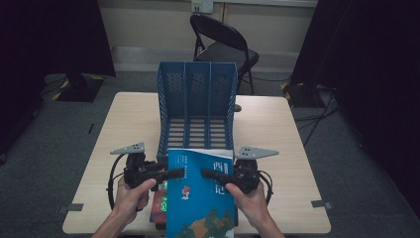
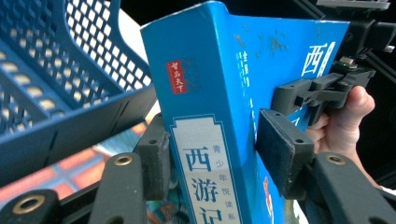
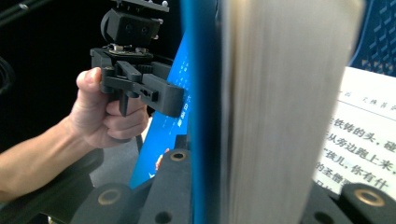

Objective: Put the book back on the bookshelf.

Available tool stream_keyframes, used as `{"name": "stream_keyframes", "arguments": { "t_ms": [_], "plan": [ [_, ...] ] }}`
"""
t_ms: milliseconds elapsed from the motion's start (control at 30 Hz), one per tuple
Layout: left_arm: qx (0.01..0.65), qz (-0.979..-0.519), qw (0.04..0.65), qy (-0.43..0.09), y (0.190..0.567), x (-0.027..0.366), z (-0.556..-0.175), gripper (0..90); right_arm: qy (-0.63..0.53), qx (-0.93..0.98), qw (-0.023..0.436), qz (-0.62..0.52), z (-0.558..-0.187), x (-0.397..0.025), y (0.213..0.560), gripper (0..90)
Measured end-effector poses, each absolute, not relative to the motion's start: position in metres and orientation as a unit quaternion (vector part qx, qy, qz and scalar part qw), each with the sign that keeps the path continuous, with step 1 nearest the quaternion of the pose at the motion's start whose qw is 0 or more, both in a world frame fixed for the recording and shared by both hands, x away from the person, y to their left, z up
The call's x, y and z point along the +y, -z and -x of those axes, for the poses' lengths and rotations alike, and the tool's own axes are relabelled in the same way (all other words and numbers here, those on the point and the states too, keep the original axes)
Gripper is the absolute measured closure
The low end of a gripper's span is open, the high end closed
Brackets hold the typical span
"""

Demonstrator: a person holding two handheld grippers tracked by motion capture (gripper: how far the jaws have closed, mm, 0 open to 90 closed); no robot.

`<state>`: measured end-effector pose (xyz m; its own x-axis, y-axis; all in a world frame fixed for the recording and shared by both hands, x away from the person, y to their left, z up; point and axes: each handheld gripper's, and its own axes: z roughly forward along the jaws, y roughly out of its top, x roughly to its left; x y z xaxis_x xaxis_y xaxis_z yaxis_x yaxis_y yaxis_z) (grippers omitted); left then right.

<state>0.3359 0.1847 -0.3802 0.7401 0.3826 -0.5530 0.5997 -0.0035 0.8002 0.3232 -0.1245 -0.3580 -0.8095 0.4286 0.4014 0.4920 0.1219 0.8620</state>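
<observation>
A thick blue book [image 1: 198,208] with Chinese lettering is held up over the table's front edge, just before a blue three-slot file rack [image 1: 197,106]. My left gripper [image 1: 174,173] is shut on the book from the left, its pads [image 2: 152,158] pressed to either side of the spine [image 2: 205,140]. My right gripper [image 1: 207,172] is shut on the book from the right, across the page edge [image 3: 275,102] and blue cover [image 3: 201,84]. Each gripper view shows the other gripper farther off: the right gripper [image 2: 322,91] and the left gripper [image 3: 140,86], each in a hand.
A second book [image 1: 159,201] with a red and green cover lies on the table under the held one. A white printed page [image 3: 364,126] lies to its right. The wooden table [image 1: 277,129] stands on grey carpet. A black folding chair [image 1: 223,44] stands behind it.
</observation>
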Motion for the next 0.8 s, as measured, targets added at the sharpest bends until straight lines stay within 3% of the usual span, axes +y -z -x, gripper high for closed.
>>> {"name": "stream_keyframes", "arguments": {
  "t_ms": [433, 800],
  "plan": [
    [0.319, -0.688, 0.648, 0.067, 0.342, 0.188, -0.339, 56.6, 0.614, -0.733, 0.011, 0.292, -0.324, -0.126, 0.329, 80.5],
    [0.286, -0.686, 0.669, -0.013, 0.311, 0.196, -0.342, 60.2, 0.638, -0.722, -0.046, 0.263, -0.338, -0.116, 0.298, 80.3]
  ]
}}
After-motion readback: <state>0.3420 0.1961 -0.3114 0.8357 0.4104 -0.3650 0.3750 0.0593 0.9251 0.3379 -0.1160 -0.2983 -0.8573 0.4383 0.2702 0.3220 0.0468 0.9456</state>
